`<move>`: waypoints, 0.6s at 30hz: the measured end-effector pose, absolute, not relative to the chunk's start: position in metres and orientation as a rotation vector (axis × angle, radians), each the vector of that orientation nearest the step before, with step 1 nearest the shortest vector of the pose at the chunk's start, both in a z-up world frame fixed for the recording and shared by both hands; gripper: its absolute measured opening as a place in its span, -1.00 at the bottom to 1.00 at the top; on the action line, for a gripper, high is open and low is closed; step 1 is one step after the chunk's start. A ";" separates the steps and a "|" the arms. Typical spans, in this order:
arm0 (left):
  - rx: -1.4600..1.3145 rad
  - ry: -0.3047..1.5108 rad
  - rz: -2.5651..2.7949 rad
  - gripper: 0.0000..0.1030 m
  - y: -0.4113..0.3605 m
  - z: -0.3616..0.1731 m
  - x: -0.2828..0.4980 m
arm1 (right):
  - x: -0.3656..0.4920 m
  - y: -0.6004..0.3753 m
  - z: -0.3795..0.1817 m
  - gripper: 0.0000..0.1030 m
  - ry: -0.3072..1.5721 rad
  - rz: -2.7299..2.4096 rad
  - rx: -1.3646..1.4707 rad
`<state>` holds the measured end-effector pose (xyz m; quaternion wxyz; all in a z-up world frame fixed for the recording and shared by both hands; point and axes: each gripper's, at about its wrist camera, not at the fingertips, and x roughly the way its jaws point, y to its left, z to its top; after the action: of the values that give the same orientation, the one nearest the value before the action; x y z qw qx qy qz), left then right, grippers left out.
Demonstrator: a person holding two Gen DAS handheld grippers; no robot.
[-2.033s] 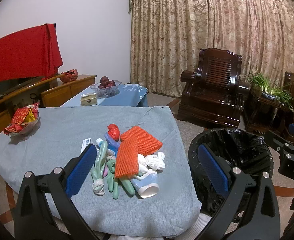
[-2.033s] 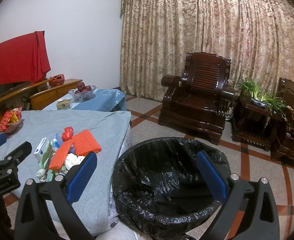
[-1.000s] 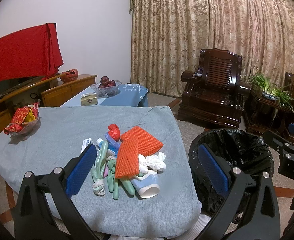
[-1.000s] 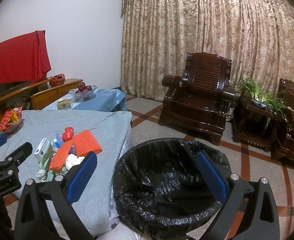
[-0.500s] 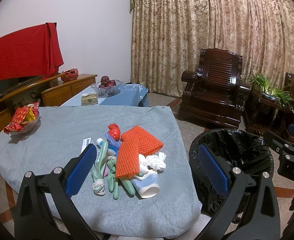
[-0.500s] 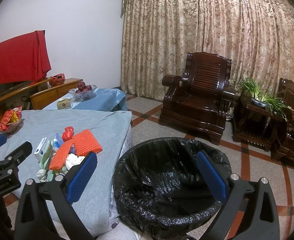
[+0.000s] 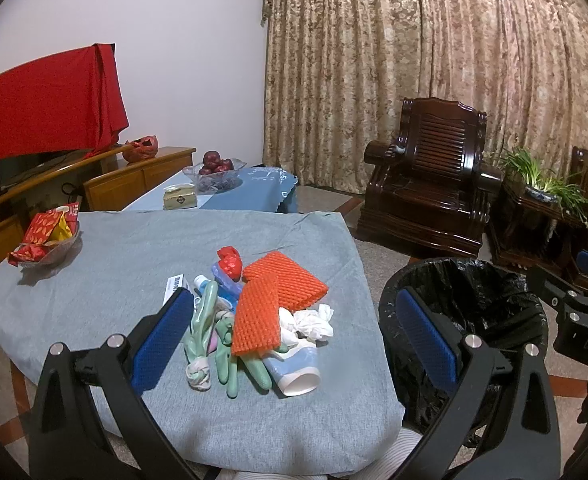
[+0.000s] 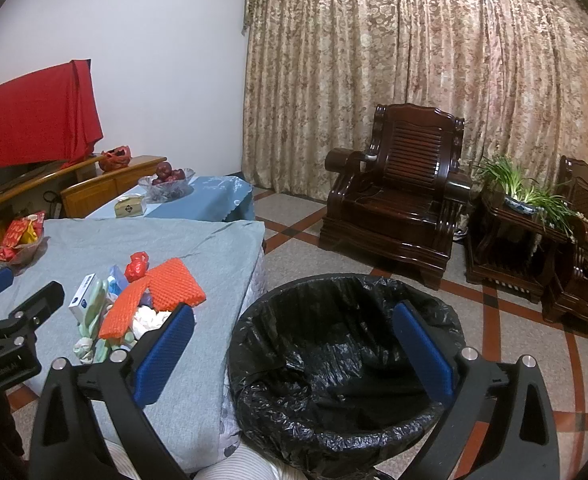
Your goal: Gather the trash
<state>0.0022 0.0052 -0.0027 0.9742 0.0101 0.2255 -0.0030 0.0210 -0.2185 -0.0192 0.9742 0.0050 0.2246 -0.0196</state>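
Note:
A heap of trash lies on the grey-clothed table (image 7: pixel 133 248): orange foam netting (image 7: pixel 267 300), crumpled white tissue (image 7: pixel 308 322), a blue paper cup (image 7: pixel 296 366) on its side, green rubber gloves (image 7: pixel 225 344), a red wrapper (image 7: pixel 229 262) and a small white box (image 7: pixel 173 286). In the right wrist view the netting (image 8: pixel 153 296) and box (image 8: pixel 81 298) show at left. My left gripper (image 7: pixel 294 336) hangs open just short of the heap. My right gripper (image 8: pixel 294 352) is open above the black-lined bin (image 8: pixel 346 364), which stands right of the table (image 7: pixel 466 320).
A glass dish of red snack packets (image 7: pixel 45 236) sits at the table's far left. Behind are a blue-clothed low table (image 7: pixel 245 192) with a fruit bowl (image 7: pixel 213 170), a wooden cabinet, a dark wooden armchair (image 7: pixel 426 176) and a potted plant (image 7: pixel 542 176). Striped fabric shows at the bottom edge.

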 end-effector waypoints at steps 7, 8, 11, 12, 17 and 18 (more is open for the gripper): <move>0.018 0.456 -0.007 0.90 0.006 -0.003 0.003 | 0.021 -0.219 -0.019 0.88 0.454 -0.039 0.010; 0.019 0.455 -0.007 0.90 0.006 -0.003 0.002 | 0.022 -0.218 -0.020 0.88 0.455 -0.038 0.010; 0.016 0.456 -0.005 0.90 0.005 -0.002 0.002 | 0.022 -0.217 -0.020 0.88 0.454 -0.033 0.012; 0.015 0.455 -0.003 0.90 0.007 -0.002 0.002 | 0.027 -0.209 -0.025 0.88 0.453 -0.027 0.009; 0.003 0.442 0.043 0.90 0.035 -0.006 0.009 | 0.041 -0.181 -0.038 0.88 0.461 0.016 0.005; 0.003 0.438 0.053 0.90 0.043 -0.007 0.012 | 0.045 -0.173 -0.041 0.88 0.463 0.028 0.002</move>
<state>0.0117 0.0432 -0.0066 0.9757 0.0016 0.2174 0.0262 0.0451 -0.1732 -0.0409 0.9732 0.0009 0.2296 0.0137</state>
